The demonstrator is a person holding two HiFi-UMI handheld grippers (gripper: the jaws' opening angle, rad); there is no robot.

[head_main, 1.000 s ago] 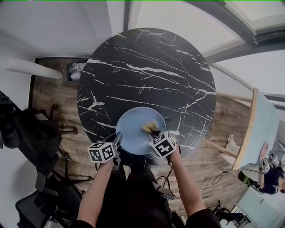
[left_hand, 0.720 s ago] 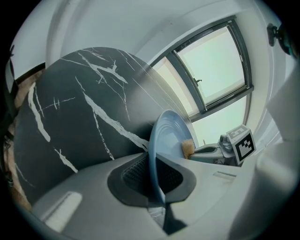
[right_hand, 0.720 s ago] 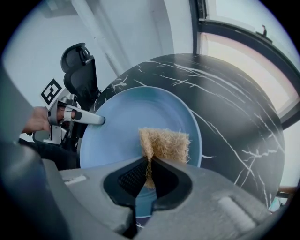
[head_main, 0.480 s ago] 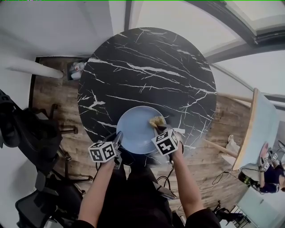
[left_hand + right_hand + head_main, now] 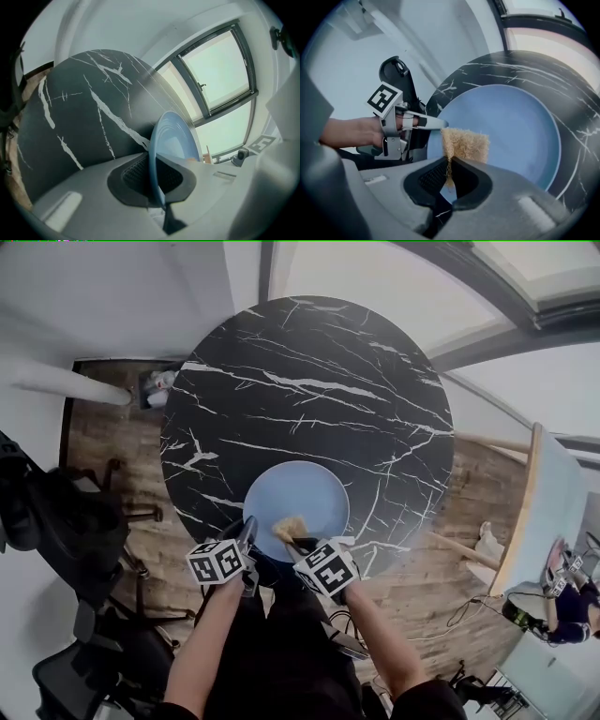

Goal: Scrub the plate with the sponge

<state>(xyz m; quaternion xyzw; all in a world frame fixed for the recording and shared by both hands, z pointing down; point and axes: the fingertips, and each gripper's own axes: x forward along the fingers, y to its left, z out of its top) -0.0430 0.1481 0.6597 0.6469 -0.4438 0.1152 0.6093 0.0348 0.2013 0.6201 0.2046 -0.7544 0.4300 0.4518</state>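
A light blue plate [image 5: 305, 495] lies on the near part of the round black marble table [image 5: 309, 390]. My left gripper [image 5: 246, 535] is shut on the plate's near left rim; in the left gripper view the plate [image 5: 171, 140] stands edge-on between the jaws. My right gripper [image 5: 298, 542] is shut on a tan fibrous sponge [image 5: 289, 527], which rests on the plate's near left part. In the right gripper view the sponge [image 5: 465, 144] sticks out from the jaws over the plate [image 5: 515, 131], close to the left gripper [image 5: 436, 123].
The table stands on a wooden floor [image 5: 103, 442]. A black office chair [image 5: 66, 521] is at the left. A small object [image 5: 155, 388] lies on the floor by the table's far left edge. A light table edge [image 5: 539, 502] is at the right.
My right gripper has dragged the sponge from the plate's right side back to its near left part, close to the left gripper. The left gripper and plate have stayed in place.
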